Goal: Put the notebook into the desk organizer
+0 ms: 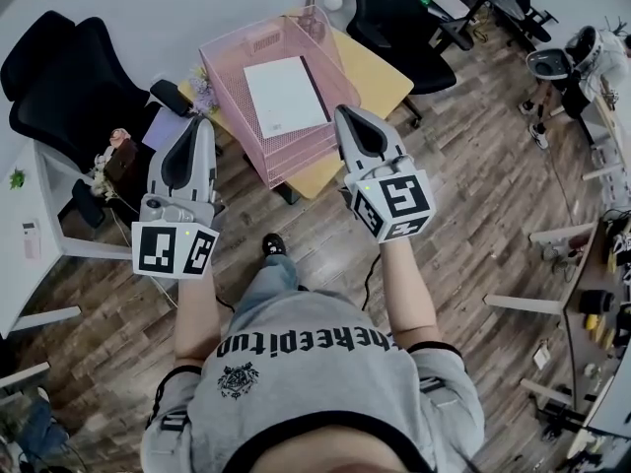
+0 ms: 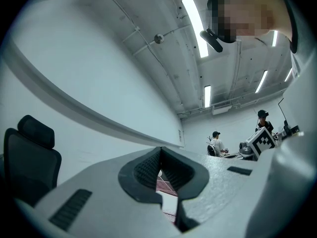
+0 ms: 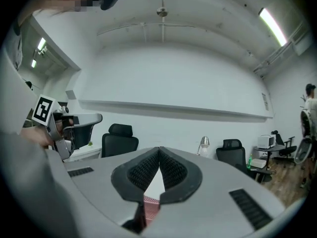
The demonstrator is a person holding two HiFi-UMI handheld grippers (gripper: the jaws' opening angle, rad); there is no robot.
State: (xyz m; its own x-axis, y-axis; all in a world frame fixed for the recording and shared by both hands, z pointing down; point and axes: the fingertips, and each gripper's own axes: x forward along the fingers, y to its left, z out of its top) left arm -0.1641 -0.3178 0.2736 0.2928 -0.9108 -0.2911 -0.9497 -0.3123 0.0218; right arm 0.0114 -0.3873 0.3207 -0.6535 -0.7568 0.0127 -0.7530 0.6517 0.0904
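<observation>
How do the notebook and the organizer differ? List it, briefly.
Colour: the notebook is white, the organizer pink.
Build: the notebook is a flat solid slab, the organizer an open mesh tray with walls.
Size: the organizer is larger; the notebook lies inside it.
Both are rectangular.

A person wears a grey short-sleeved T-shirt [image 1: 325,387] with black lettering, a small black emblem and black trim, blue jeans [image 1: 271,282] and a dark shoe [image 1: 273,245]. The pale grey left gripper [image 1: 201,122] and right gripper [image 1: 343,112] have black ribbed pads and black-and-white marker cubes [image 1: 392,205].
</observation>
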